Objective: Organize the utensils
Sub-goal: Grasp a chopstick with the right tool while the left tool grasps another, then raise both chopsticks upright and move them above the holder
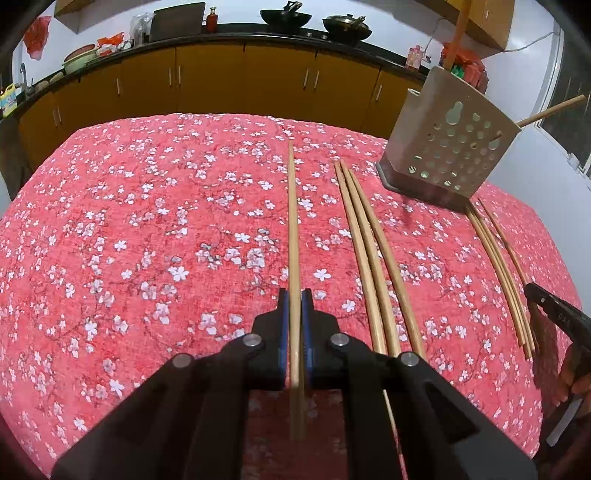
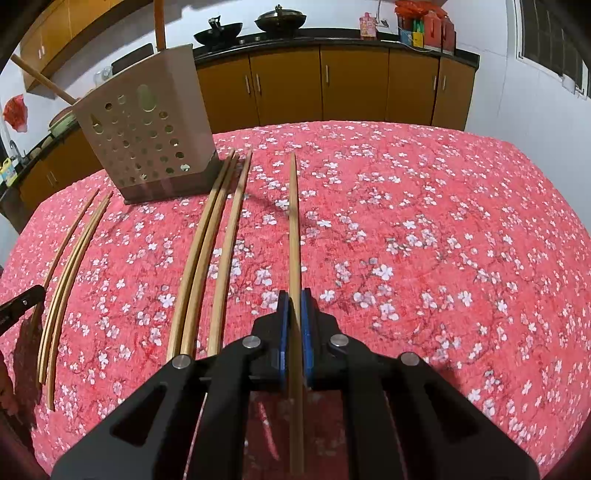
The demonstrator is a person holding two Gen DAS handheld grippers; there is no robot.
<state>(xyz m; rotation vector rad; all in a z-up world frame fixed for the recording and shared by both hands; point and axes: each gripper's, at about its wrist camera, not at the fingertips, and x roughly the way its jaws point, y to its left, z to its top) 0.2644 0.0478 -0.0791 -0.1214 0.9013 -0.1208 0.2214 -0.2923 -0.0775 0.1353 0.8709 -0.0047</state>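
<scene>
My left gripper (image 1: 294, 299) is shut on a wooden chopstick (image 1: 293, 229) that points away over the red floral tablecloth. My right gripper (image 2: 294, 301) is shut on another wooden chopstick (image 2: 294, 229). Between them lie three loose chopsticks (image 1: 365, 251), which also show in the right wrist view (image 2: 207, 254), and three thinner ones (image 1: 498, 266), seen too in the right wrist view (image 2: 68, 266). A beige perforated utensil holder (image 1: 448, 147) stands at the far side; in the right wrist view (image 2: 147, 129) wooden handles stick out of it. The right gripper shows at the left view's edge (image 1: 554, 317).
The table (image 2: 424, 229) is covered with a red cloth printed with white blossoms. Behind it runs a counter with yellow cabinets (image 1: 210, 74), woks (image 1: 284, 18), bottles and bags.
</scene>
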